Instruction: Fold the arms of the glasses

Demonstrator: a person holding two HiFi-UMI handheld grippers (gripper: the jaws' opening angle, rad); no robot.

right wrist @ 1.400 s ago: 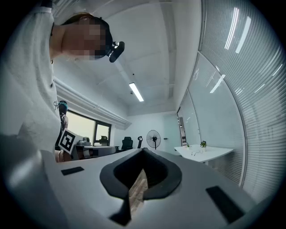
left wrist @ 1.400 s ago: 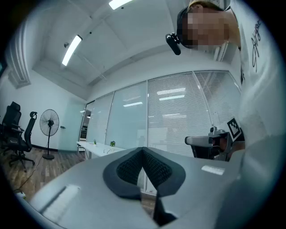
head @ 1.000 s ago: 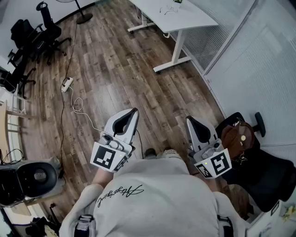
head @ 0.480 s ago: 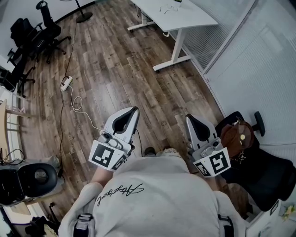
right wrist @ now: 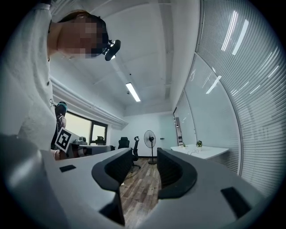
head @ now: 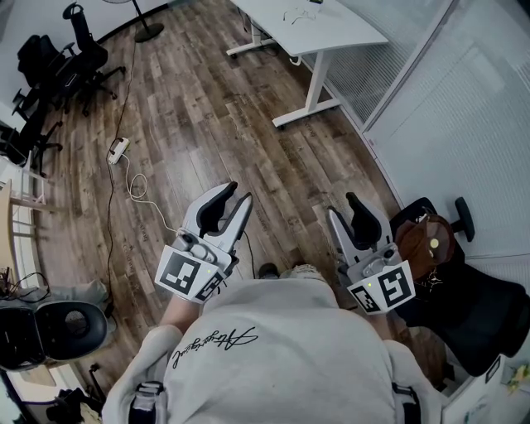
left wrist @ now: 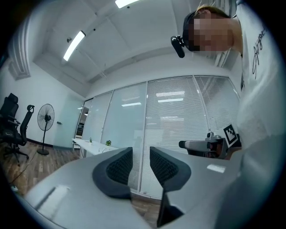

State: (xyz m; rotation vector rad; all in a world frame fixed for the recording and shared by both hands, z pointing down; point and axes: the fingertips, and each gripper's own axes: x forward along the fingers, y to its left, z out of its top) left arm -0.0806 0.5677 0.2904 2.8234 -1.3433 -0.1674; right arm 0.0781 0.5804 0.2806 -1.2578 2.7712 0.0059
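I stand on a wooden floor and hold both grippers level in front of my chest. My left gripper has just been opening its jaws and is open, with nothing between them; the left gripper view shows only the glass wall through the gap. My right gripper has also just been opening and holds nothing; in the right gripper view floor shows between the pads. A small thin wiry thing, possibly the glasses, lies on the far white desk, well away from both grippers.
Black office chairs stand at the far left, and a power strip with its cable lies on the floor. A black chair bearing a brown bag is close at my right. A blind-covered glass wall runs along the right.
Both grippers' jaws, shut in the earlier frames, now stand apart. The hands have stayed where they were.
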